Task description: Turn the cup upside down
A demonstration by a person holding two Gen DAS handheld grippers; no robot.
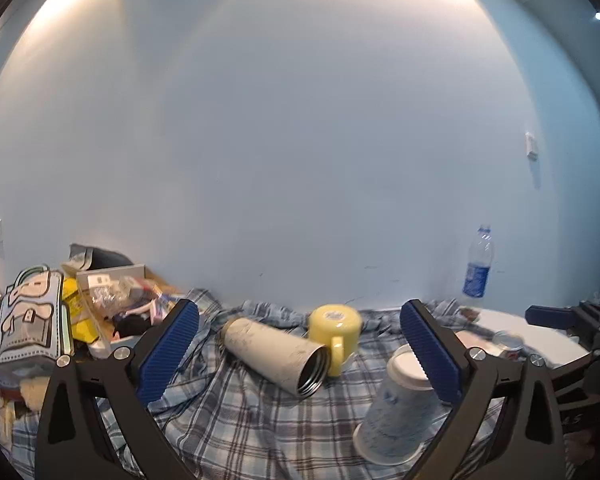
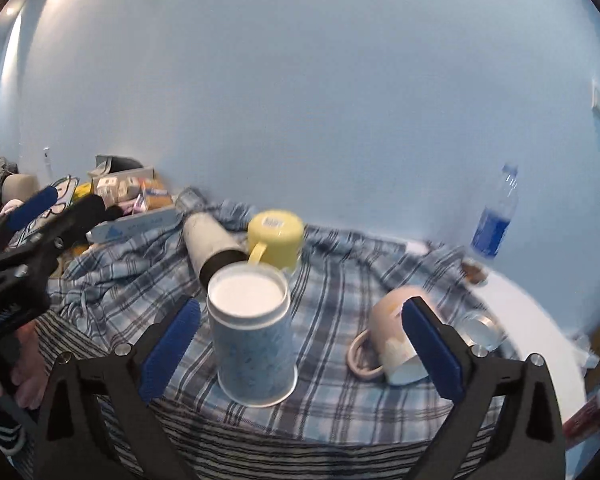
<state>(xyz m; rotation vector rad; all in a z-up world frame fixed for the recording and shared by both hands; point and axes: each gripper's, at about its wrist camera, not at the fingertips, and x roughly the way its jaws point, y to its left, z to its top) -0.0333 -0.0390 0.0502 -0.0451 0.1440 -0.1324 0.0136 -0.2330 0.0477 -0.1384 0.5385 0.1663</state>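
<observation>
paper cup (image 2: 252,336) upside down on cloth (image 2: 332,412), flask (image 2: 210,240) behind, mug (image 2: 388,344) right

Right gripper (image 2: 300,344) jaws wide apart, nothing between the blue pads (image 2: 170,354). Paper cup (image 2: 252,332) stands upside down on the plaid cloth (image 2: 332,408) — white base up, rim on the cloth, between the fingers but not touching them. Pink mug (image 2: 388,344) lies on its side to the right, handle toward the left, partly behind the right finger. Behind the cup: yellow mug (image 2: 276,236) inverted, handle facing the camera, and a white flask (image 2: 212,240) lying on its side just beside it. Water bottle (image 2: 494,220) at far right — blurred. Left gripper (image 2: 32,208) at the left edge, jaws seemingly apart. Clutter of boxes (image 2: 132,192) along the wall.
</observation>
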